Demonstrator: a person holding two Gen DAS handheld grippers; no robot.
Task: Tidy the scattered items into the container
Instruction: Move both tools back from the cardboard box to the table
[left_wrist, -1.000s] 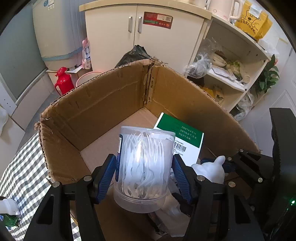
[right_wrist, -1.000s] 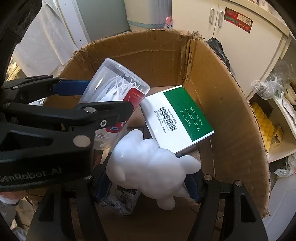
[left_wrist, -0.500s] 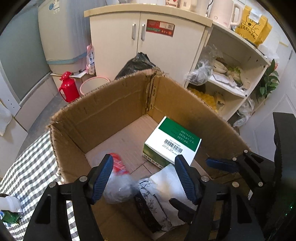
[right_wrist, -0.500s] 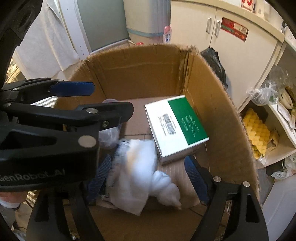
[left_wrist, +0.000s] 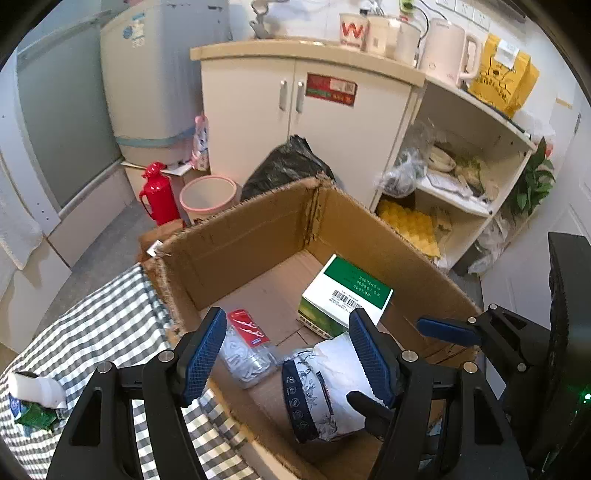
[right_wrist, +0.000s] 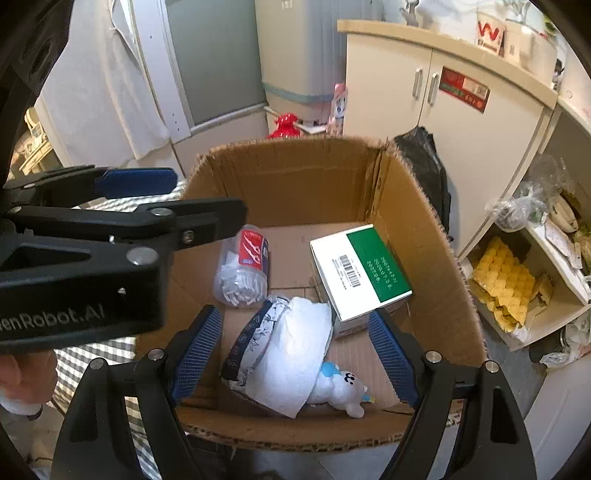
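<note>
The cardboard box (left_wrist: 255, 236) (right_wrist: 303, 177) stands on the checked tablecloth. Inside lie a clear jar of white picks with a red label (left_wrist: 245, 347) (right_wrist: 243, 269), a green and white carton (left_wrist: 345, 295) (right_wrist: 360, 271), a white packet with a dark patterned band (left_wrist: 325, 384) (right_wrist: 284, 358) and a white plush toy (right_wrist: 341, 387). My left gripper (left_wrist: 288, 354) is open and empty above the box's near left part. My right gripper (right_wrist: 295, 354) is open and empty above the box's near side.
A small white bottle and a green packet (left_wrist: 33, 398) lie on the checked cloth (left_wrist: 99, 332) left of the box. Beyond the box are a red flask (left_wrist: 157, 192), a pink bin (left_wrist: 208, 195), a black bag (left_wrist: 284, 166), a white cabinet (left_wrist: 303, 110) and open shelves (left_wrist: 461, 177).
Both grippers opened and pulled up and back. The jar of picks dropped from the left gripper into the box. The white plush toy dropped from the right gripper into the box.
</note>
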